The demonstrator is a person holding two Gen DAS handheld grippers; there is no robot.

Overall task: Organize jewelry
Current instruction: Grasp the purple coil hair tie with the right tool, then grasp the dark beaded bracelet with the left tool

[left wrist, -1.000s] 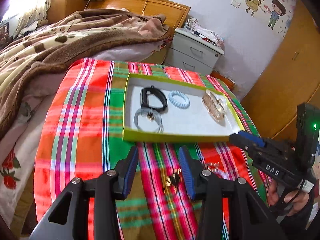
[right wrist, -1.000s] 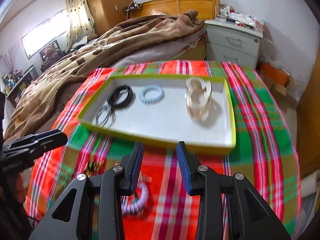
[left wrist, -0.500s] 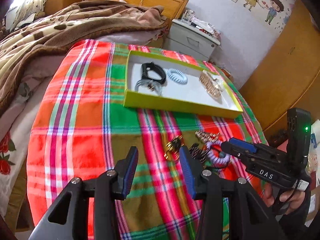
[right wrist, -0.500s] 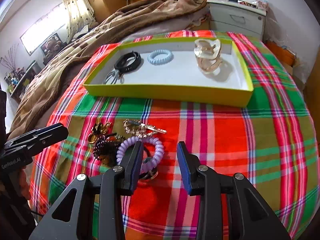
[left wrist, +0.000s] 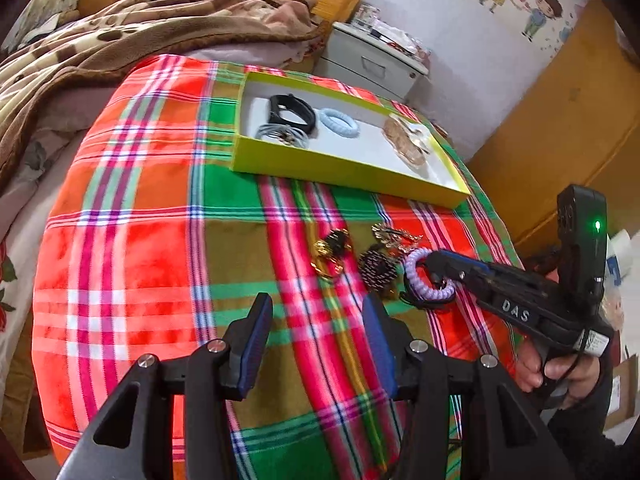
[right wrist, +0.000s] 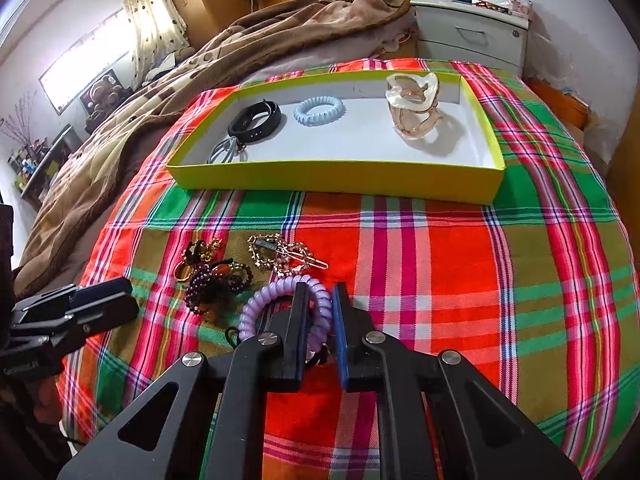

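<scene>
On the plaid cloth (right wrist: 440,264) just short of the yellow-green tray (right wrist: 336,178), my right gripper (right wrist: 320,312) is pinching the near side of the lilac coil hair tie (right wrist: 260,308) — its jaws are drawn in close, one finger reaching through the ring and the other sitting outside it, so the coil is lying squeezed between the pads. From my left wrist camera I am seeing the same thing from the side: the right gripper (left wrist: 434,262) is angling down with its tip planted in the lilac coil hair tie (left wrist: 420,280). My left gripper (left wrist: 316,324) is hovering over bare cloth with its jaws opening wide and nothing between them; the small pile of loose pieces is lying ahead of it and to its right. That pile is sitting just beside the coil: a dark beaded bracelet (right wrist: 208,280), a gold chain piece (right wrist: 280,254) and a gold-and-black clip (right wrist: 196,254), all crowding together. Inside the tray, well apart from both grippers, a black band (right wrist: 256,120), a grey hair tie (right wrist: 226,148), a pale blue coil tie (right wrist: 319,109) and a clear amber claw clip (right wrist: 416,108) are resting on the white floor.
</scene>
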